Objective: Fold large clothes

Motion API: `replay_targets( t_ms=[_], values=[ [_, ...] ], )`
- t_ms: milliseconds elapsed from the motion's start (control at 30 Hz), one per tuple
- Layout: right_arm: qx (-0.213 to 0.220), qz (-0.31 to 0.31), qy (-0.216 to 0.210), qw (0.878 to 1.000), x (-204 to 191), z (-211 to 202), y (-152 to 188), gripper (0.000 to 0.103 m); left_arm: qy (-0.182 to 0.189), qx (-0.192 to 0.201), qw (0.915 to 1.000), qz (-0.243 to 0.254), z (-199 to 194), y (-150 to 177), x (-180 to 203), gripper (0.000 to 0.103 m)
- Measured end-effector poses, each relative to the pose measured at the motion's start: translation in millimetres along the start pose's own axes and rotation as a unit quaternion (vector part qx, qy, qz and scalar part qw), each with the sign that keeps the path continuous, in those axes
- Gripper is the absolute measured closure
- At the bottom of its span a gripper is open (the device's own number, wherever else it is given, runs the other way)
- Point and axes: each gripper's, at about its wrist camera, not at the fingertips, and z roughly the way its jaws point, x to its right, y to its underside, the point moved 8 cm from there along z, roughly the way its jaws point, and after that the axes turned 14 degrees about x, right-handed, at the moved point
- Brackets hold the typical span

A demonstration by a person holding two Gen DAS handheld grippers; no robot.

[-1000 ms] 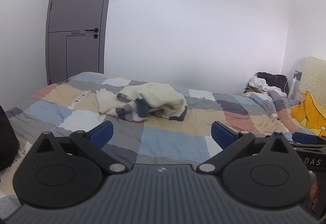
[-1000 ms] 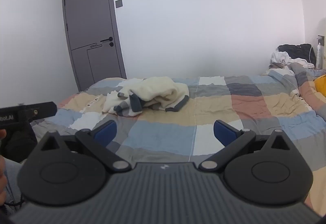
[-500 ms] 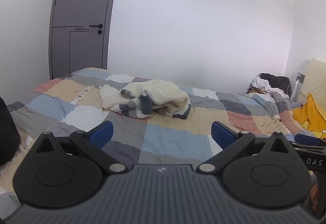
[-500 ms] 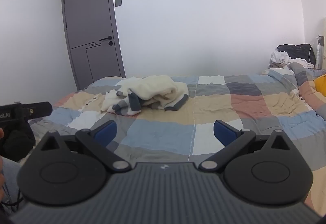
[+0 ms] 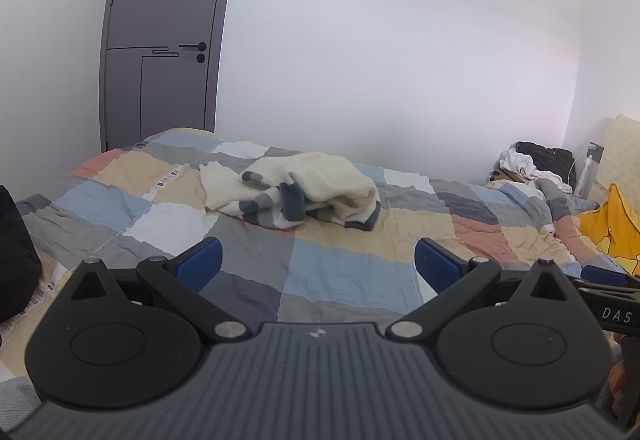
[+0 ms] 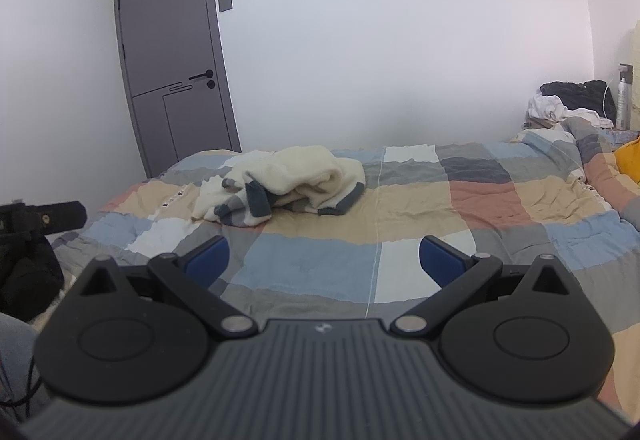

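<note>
Bedroom, white walls, grey door [image 5: 160, 39] at far left. Bed [image 5: 352, 272] under a patchwork quilt of blue, tan, grey, white and salmon squares, lightly wrinkled.

Cream sweater [image 5: 296, 191] with grey-striped cuffs and dark hem lies crumpled in a heap on the far left part of the quilt, sleeves tucked under and over the body. Knit looks thick, soft, fuzzy.

Left hand-held gripper [image 5: 318, 266]: blue pads wide apart, empty, well short of the sweater. Right hand-held gripper [image 6: 324, 258]: same, pads apart, nothing held.

Risks, as I judge them: bunched layers mean a pinch may catch two thicknesses, or the quilt beneath, so the garment would not spread flat. Heavy knit could sag or slip from narrow pads when lifted.

Yellow cushion [image 5: 616, 224] and a clothes pile [image 5: 532, 159] at far right.
</note>
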Motion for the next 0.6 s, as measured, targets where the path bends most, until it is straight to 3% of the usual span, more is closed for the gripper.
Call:
replay_targets(
  t_ms=[600],
  values=[
    [-0.002, 0.000, 0.007, 1.000, -2.2, 3.4, 4.8, 0.000, 0.006, -0.007, 1.0000, -0.002, 12.3, 12.7, -4.9, 0.000]
  ],
)
